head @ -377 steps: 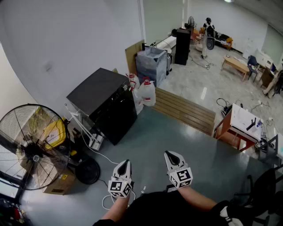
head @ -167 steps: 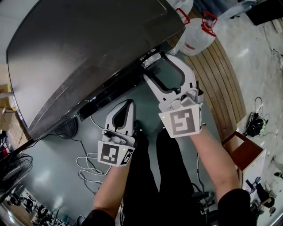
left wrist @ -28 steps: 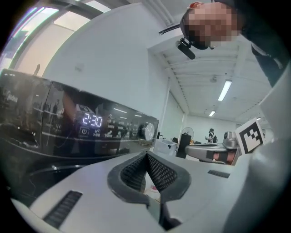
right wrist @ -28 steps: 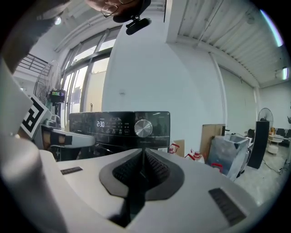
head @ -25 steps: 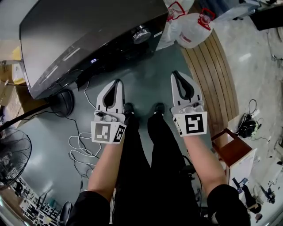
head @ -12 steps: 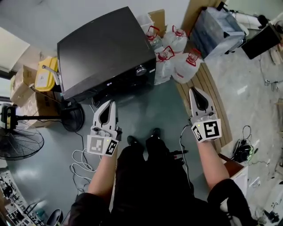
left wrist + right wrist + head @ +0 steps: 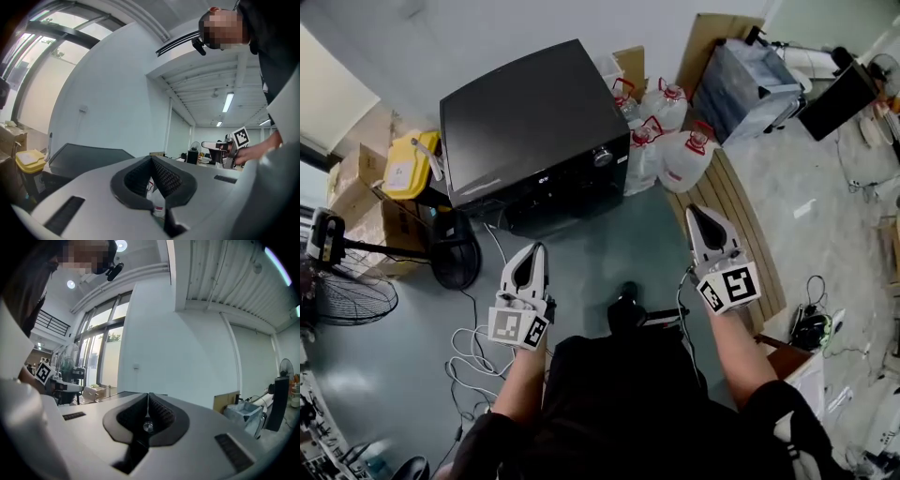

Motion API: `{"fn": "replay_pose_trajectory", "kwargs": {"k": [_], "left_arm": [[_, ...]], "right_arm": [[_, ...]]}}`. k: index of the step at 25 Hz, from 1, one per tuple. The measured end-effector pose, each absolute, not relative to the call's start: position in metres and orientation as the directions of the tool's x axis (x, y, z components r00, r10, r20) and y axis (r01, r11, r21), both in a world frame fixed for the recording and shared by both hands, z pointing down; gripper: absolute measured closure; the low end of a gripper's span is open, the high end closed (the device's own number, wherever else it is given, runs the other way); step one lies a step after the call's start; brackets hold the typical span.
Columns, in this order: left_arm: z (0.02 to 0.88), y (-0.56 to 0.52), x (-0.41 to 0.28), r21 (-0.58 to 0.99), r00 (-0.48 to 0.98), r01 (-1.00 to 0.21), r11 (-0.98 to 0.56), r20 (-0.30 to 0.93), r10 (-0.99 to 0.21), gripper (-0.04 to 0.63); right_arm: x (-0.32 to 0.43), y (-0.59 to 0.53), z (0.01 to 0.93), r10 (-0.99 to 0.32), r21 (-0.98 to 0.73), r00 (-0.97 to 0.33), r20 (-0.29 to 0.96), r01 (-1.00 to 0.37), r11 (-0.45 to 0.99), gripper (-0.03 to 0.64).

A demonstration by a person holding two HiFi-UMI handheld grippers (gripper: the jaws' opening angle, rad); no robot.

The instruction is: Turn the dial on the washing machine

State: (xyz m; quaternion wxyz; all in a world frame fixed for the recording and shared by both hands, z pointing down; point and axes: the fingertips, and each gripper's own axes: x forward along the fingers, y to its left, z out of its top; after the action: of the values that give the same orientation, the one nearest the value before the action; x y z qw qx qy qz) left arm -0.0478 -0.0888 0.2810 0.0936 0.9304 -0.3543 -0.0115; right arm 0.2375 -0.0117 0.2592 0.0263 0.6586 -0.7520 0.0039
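Note:
The black washing machine [image 7: 534, 131] stands against the wall, with its silver dial [image 7: 601, 157] at the right end of the front panel. Both grippers hang well short of it, over the grey floor. My left gripper [image 7: 534, 248] is shut and empty, pointing toward the machine's front. My right gripper [image 7: 697, 212] is also shut and empty, off to the right of the dial. In the right gripper view the dial [image 7: 148, 427] shows small and distant through the loop behind the closed tips [image 7: 148, 396]. The left gripper [image 7: 151, 159] has its tips touching.
White water jugs [image 7: 675, 145] with red caps crowd the machine's right side, beside a wooden pallet [image 7: 741, 220]. A yellow container [image 7: 405, 164], cardboard boxes and a floor fan [image 7: 342, 281] stand on the left. Cables [image 7: 473, 342] lie on the floor below the left gripper.
The view has drawn back from the machine, which now looks smaller and farther away. Both grippers have come away from the front panel and stay shut.

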Motion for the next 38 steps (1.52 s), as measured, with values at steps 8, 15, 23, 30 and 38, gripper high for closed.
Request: {"fn": "replay_pose_trajectory", "kwargs": {"k": [8,15,23,30,38], "left_arm": [[0.262,-0.040,-0.147,0.186,0.741,-0.662,-0.726,0.016,-0.671,0.580],[0.286,0.009,-0.226,0.233,0.735,-0.661,-0.713,0.011,-0.678,0.580],[0.301,0.065,-0.265,0.269,0.727,-0.667,-0.695,0.028,-0.686,0.580],[0.298,0.095,-0.271,0.249,0.734,-0.664,-0.705,0.040,-0.678,0.580],[0.272,0.130,-0.212,0.219,0.716,-0.687,-0.693,0.042,-0.697,0.580]], "right_arm": [[0.142,0.030,0.263,-0.990,-0.019,-0.126,0.058,-0.992,0.125,0.592],[0.043,0.079,0.276,-0.979,-0.051,-0.179,0.100,-0.983,0.175,0.594],[-0.008,0.142,0.296,-0.968,-0.047,-0.177,0.176,-0.984,0.171,0.594],[-0.016,0.156,0.291,-0.953,-0.054,-0.246,0.177,-0.969,0.240,0.594],[0.012,0.177,0.276,-0.928,-0.052,-0.345,0.142,-0.939,0.341,0.594]]}}
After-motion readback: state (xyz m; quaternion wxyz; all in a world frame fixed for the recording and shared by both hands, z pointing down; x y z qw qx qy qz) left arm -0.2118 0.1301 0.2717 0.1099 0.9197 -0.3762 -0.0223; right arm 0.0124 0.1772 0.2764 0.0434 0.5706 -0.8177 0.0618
